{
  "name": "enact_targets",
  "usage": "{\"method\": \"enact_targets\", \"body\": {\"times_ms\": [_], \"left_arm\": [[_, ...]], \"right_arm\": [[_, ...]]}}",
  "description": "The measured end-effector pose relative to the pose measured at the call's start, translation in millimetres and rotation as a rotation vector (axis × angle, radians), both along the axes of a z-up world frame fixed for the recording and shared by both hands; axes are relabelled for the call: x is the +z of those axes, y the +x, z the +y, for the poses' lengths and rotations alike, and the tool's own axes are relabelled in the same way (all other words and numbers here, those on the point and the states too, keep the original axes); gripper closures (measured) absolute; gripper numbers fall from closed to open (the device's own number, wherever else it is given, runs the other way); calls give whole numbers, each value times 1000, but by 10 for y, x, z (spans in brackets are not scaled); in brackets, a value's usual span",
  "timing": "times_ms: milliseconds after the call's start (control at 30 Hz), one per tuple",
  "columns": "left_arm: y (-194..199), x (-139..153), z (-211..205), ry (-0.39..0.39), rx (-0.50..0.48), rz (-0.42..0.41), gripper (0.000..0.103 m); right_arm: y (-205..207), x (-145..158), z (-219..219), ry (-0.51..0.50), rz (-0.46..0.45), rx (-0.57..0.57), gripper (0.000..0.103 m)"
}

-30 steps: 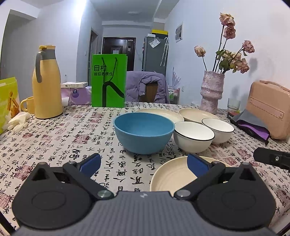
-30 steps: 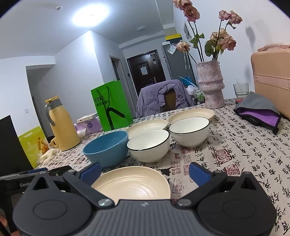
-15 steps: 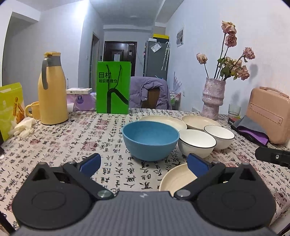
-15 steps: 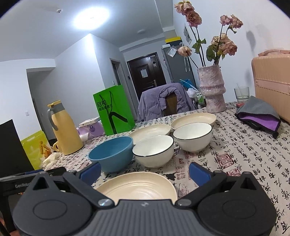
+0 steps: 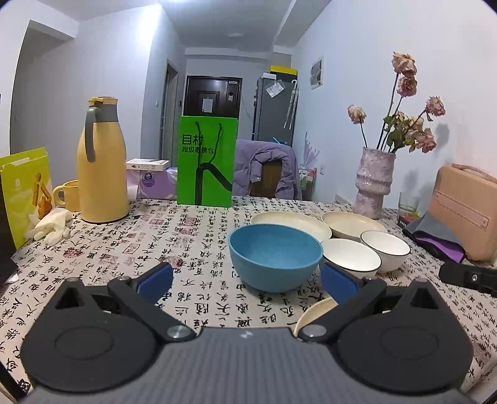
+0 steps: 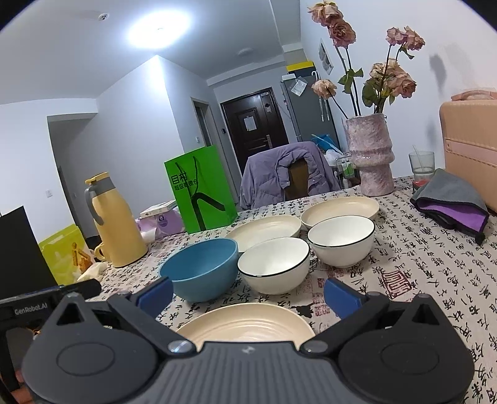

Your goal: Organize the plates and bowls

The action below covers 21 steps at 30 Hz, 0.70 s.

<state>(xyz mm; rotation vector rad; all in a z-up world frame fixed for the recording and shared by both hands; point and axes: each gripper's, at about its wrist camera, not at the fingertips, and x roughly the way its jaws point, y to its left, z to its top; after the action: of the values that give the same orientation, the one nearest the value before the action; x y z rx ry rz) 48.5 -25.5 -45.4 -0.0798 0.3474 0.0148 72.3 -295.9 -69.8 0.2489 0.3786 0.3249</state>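
Pale walls enclose a room lit by a ceiling lamp [image 6: 158, 29]. A dark entry door [image 5: 212, 102] closes the far hallway; right of the door stands a grey refrigerator [image 5: 275, 108], before it a jacket-draped chair [image 5: 267, 172].

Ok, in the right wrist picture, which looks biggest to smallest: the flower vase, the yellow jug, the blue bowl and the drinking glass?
1. Yellow jug and flower vase: too alike to rank, and both stand far back.
2. Blue bowl, though it sits nearer the camera.
3. Drinking glass.

Both wrist cams low, near table, facing vase wall, sharing blue bowl [image 5: 275, 256].
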Motion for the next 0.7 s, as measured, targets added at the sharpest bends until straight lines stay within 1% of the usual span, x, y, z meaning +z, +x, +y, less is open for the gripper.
{"method": "enact_targets", "body": {"times_ms": [367,700], "left_arm": [[88,-11,110,-39,17,-1,0],[229,4,170,-46,30,4,0]], "right_arm": [[136,-12,3,-6,17,0,0],[323,-42,14,-9,33,2,0]]}}
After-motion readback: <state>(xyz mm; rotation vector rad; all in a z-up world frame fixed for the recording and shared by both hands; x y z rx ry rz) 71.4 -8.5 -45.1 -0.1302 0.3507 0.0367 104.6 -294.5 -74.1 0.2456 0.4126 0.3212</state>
